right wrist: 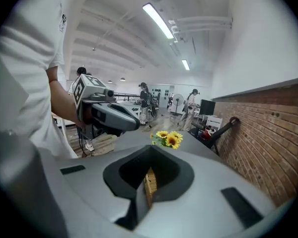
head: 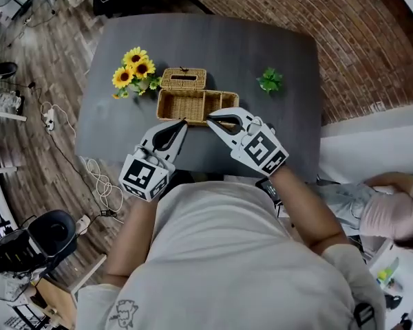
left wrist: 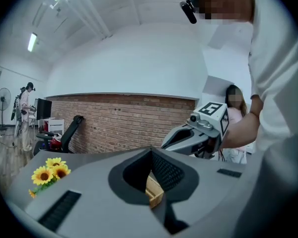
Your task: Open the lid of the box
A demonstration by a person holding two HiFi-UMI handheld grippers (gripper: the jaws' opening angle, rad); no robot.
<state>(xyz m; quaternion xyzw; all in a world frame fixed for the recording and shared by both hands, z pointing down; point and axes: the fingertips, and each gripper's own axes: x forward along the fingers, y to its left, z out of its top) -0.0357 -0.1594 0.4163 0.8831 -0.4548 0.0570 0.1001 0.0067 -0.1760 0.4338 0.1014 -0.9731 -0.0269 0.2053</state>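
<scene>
Middle of the head view: a rectangular woven wicker box (head: 196,106) on a dark grey rectangular table (head: 289,136). Stands open, showing 2 compartments inside, with its flat woven wicker lid (head: 183,78) flipped back toward the top of the frame and touching the far rim.

Just below the box in the frame, the left hand-held grey gripper (head: 183,123). Points up and to the right at the near rim, tip just beside the wicker at about the middle of the long side; touching or apart, cannot tell. Has its jaws pressed together at the tip, holding nothing. Shows, in the left gripper view, only a sliver of the wicker through the leaf-shaped opening behind the tip.

To the right of it, the right hand-held grey gripper (head: 210,117). Points up and to the left, tip at the near rim of the box, close to the left tip. Has its jaws closed as well, with nothing gripped; likewise just a strip of wicker through its opening in the right gripper view.

Left of the lid and just beside it, a bunch of yellow sunflowers (head: 134,67). Right of the box and well apart, a small green leafy plant (head: 270,80).
</scene>
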